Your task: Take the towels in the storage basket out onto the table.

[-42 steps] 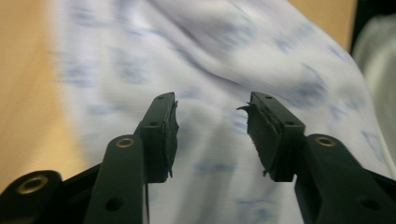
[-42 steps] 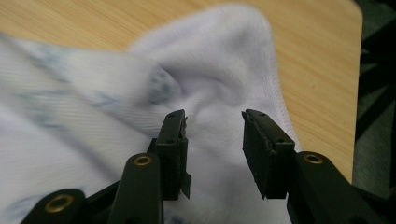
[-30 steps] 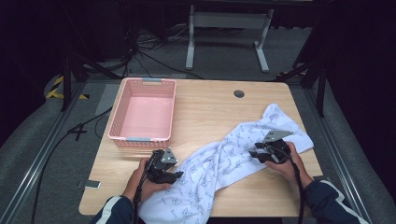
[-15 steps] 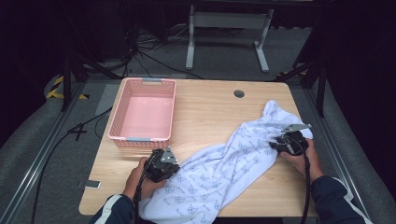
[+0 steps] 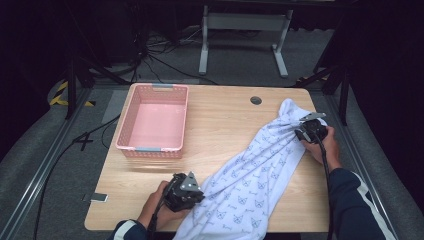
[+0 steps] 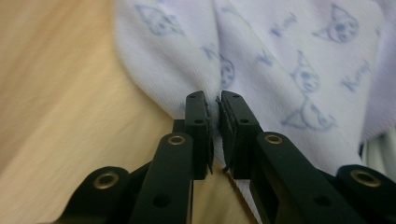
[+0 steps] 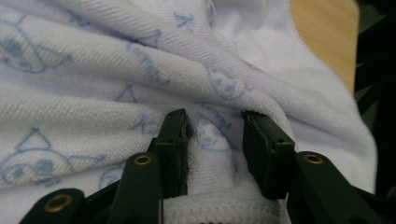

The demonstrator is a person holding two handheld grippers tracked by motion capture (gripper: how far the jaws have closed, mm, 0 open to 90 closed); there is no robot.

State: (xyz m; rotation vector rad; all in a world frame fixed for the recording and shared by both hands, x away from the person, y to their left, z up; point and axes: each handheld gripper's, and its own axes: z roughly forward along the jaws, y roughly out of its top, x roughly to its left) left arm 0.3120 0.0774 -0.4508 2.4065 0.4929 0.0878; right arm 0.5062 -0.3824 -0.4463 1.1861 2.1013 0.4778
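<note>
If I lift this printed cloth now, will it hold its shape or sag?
Probably sag: the cloth lies in soft folds between the left gripper and the right gripper. It looks light, and its overhanging near edge may drag.

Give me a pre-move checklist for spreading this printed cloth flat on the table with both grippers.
1. left gripper pinched on the cloth edge: ok.
2. right gripper clamped on a thick fold of cloth: ok.
3. Cloth pulled out between the grips: not ok, it is bunched and creased.
4. Cloth fully on the table: not ok, its near end hangs over the front edge.
5. pink basket apart from the cloth: ok.
</note>
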